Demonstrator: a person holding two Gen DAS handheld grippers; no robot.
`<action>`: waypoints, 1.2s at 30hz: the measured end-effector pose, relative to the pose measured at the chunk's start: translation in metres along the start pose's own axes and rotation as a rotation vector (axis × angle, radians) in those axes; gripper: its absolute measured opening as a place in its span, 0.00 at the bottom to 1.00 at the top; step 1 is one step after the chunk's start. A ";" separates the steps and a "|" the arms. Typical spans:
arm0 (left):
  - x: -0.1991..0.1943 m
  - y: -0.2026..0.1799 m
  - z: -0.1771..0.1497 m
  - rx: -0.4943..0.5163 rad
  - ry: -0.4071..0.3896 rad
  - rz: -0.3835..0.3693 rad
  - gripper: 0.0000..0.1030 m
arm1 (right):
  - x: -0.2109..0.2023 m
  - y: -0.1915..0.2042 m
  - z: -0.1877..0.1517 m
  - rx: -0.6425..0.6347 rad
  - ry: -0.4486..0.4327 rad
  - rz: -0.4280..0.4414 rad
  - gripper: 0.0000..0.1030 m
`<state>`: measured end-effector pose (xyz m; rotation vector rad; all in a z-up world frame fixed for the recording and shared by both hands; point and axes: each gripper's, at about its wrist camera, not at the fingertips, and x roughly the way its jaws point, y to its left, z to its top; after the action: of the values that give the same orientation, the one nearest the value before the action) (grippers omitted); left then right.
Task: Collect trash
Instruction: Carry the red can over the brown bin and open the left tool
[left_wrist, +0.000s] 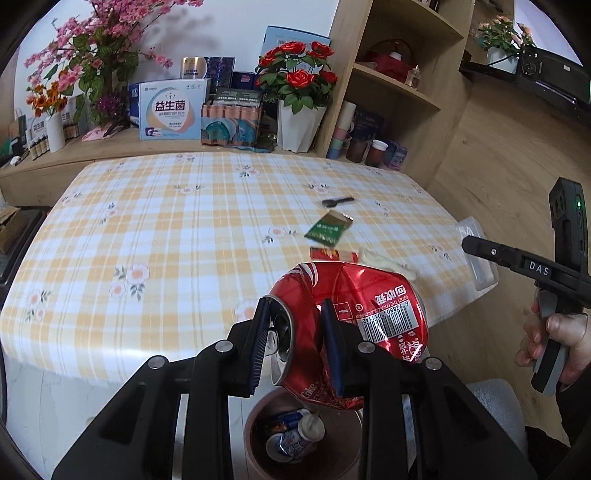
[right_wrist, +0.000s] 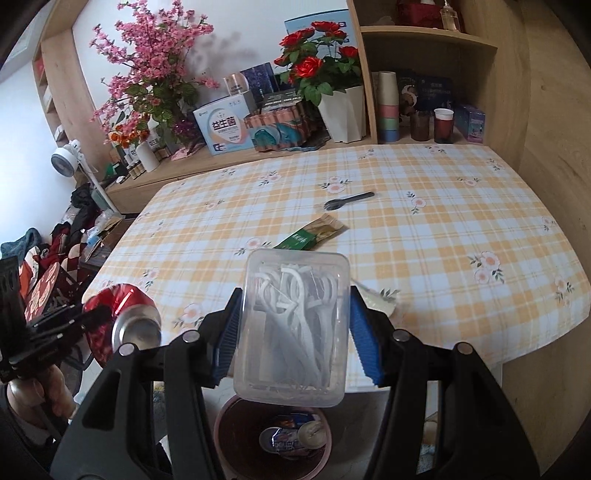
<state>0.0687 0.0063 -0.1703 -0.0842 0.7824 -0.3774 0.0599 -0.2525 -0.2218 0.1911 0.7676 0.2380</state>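
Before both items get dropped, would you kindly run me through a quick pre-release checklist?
1. Left gripper clamped on the crushed can: ok.
2. Right gripper clamped on the clear box of floss picks: ok.
3. Bin below the box: ok.
4. Can fully over the bin: cannot tell; it hangs near the rim.
5. Room left in the bin: ok; only a few items at the bottom.
6. Table cleared: not ok; fork and green packet remain.

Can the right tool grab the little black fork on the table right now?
Probably not yet. The right tool is already full: it holds the clear box of floss picks. The way to the black fork looks free, but the box would have to go first.
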 end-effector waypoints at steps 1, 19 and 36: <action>-0.003 -0.002 -0.006 -0.001 0.007 0.001 0.27 | -0.002 0.004 -0.004 -0.002 0.002 0.007 0.54; 0.027 -0.027 -0.101 0.003 0.244 -0.027 0.31 | -0.028 0.020 -0.045 0.011 0.021 0.054 0.54; -0.044 -0.020 -0.046 0.056 -0.071 0.133 0.94 | -0.016 0.029 -0.073 -0.021 0.124 0.050 0.55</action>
<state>0.0022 0.0067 -0.1696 0.0069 0.7022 -0.2687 -0.0067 -0.2233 -0.2556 0.1767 0.8838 0.3075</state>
